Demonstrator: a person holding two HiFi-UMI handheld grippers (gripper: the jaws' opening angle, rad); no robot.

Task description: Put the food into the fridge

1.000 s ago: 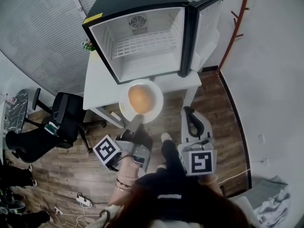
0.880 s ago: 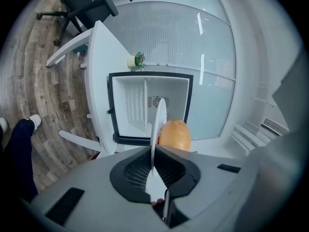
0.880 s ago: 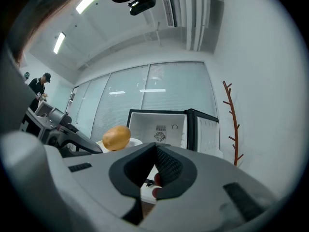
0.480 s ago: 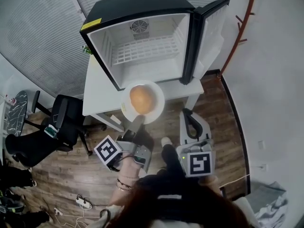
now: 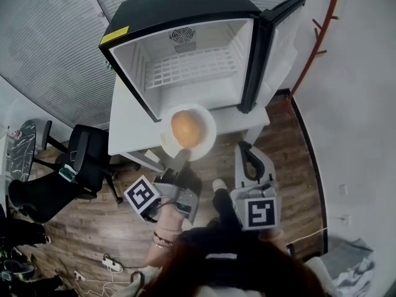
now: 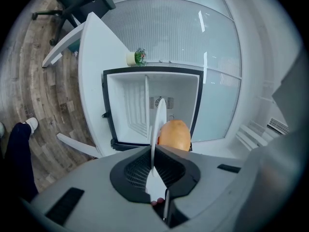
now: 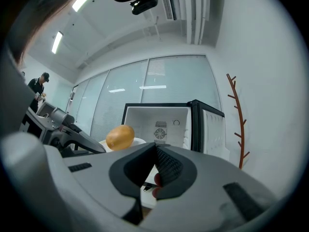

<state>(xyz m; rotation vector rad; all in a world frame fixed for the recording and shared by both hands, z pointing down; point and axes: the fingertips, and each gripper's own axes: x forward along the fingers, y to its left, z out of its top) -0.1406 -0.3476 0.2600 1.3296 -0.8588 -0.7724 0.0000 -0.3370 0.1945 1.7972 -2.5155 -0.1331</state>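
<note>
Plate carried nearer fridge than a second ago; far rim now overlapping fridge's front sill in head view. Left gripper [image 5: 180, 157] clamped on near rim of white plate [image 5: 208, 129]. One orange-brown oval food [image 5: 187, 129] held on plate, in front of fridge opening, lying flat, long axis along plate, heading unclear. Right gripper [image 5: 247, 156] held beside it, jaws pressed together on nothing. Beyond, fridge [image 5: 179, 8] seen on white table [image 5: 127, 125], door [image 5: 281, 39] swung open to right. Wire shelf [image 5: 195, 67] and fan grille [image 5: 180, 34] seen inside.

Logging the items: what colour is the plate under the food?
White; the plate shows best in the head view.
</note>
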